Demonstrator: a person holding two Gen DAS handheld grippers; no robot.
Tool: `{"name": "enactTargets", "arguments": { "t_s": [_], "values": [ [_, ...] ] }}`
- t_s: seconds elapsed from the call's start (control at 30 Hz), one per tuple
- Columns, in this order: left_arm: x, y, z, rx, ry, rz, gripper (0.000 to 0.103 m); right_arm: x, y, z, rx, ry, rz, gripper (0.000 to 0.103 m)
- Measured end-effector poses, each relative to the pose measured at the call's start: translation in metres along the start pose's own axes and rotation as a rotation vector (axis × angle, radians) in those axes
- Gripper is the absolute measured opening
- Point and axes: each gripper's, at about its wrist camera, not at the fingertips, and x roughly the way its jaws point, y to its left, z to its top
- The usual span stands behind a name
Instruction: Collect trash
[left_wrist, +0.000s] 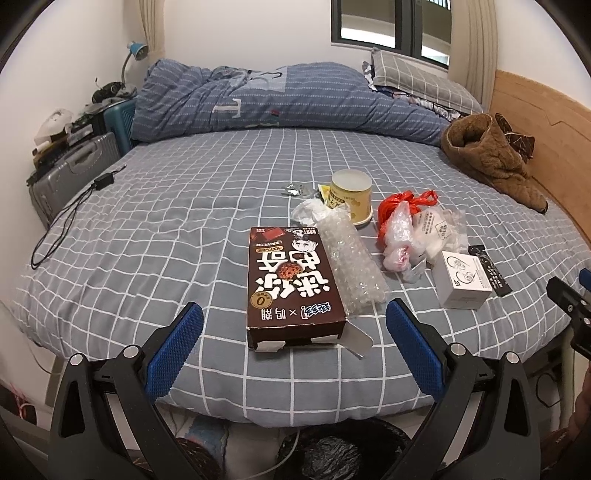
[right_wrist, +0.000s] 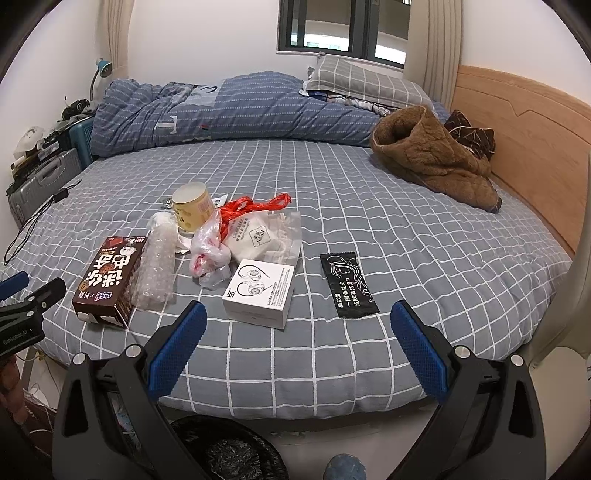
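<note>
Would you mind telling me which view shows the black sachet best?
The right wrist view: the black sachet lies fully visible and flat on the bed, its print showing. In the left wrist view it sits near the right edge, partly hidden behind the white box.

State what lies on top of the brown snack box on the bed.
A roll of bubble wrap lies along the right edge of the brown snack box, overhanging onto the sheet. The box face beneath it is hidden.

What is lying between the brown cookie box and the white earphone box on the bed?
A roll of bubble wrap lies against the cookie box; crumpled clear plastic bags sit nearer the earphone box. The right wrist view shows it best.
</note>
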Motion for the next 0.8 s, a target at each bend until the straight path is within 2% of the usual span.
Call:
{"name": "enactTargets", "arguments": {
  "t_s": [0.8],
  "values": [
    [0.0083,-0.0062,0.0044,-0.008,0.01,-0.013,0.097,0.0061,-0.0073,0.0,0.01,-0.003,-0.014,0.096]
  ]
}}
